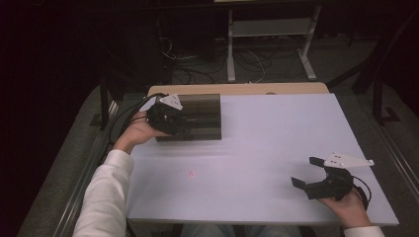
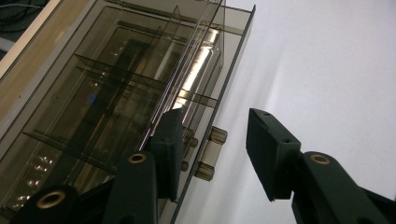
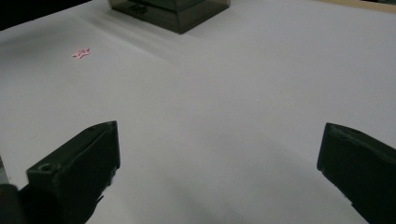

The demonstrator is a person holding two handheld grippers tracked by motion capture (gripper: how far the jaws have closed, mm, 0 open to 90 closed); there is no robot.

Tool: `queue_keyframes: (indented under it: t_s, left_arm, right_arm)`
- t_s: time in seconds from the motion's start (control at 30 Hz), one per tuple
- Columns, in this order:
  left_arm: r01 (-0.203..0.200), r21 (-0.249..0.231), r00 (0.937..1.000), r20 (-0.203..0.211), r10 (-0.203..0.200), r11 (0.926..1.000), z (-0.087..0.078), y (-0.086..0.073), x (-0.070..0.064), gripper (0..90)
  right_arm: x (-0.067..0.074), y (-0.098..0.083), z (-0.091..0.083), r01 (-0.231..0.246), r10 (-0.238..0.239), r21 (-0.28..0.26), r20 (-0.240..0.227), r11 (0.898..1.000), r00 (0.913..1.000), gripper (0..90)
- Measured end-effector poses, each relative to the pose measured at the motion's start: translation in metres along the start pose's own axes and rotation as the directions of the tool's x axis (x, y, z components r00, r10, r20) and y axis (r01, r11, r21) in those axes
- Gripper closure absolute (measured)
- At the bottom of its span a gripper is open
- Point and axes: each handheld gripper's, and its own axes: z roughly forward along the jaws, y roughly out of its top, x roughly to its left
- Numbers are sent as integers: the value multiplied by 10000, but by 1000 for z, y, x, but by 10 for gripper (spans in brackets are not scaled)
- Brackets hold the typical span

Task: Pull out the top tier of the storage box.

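Your left gripper (image 2: 212, 154) is down at the smoked acrylic drawer box (image 1: 195, 116), far left of the white table (image 1: 276, 148); the box sits against the table's far edge, with the left hand (image 1: 136, 132) reaching in from its front-left corner; in the left gripper view the small drawer knob (image 2: 211, 151) stands between your jaws, which are partly open with neither pad touching it yet; the left pad rides over the box's front edge, the right pad hangs out above bare table, well off the knob.

Judging by the look of it, this box is stiff, thin-walled plastic, light and glossy; expect it to be slick under the pads and liable to slide on the smooth table if you tug hard; the thin dividers inside look brittle, so stay off them; that knob is your handle, small and hard, so centre it and pinch squarely before pulling straight out.

Your right gripper (image 1: 309, 175) rests at the near right corner, jaws spread wide and holding nothing; a small pink star (image 3: 80, 53) lies on the table between the two grippers, nearer the box.
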Motion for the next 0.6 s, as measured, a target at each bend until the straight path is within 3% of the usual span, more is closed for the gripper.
queue_keyframes:
  t_s: [0.43, 0.6]
  left_arm:
    - [404, -192, 9991, 140, -402, 9990, 9, -10, 9, 676]
    - [546, -145, 9982, 261, -542, 9984, 13, -13, 12, 680]
  right_arm:
    - [0, 0, 0, 3, -3, -1, 37, 10000, 10000, 0]
    - [0, 0, 0, -10, 10, 9, 58, 10000, 10000, 0]
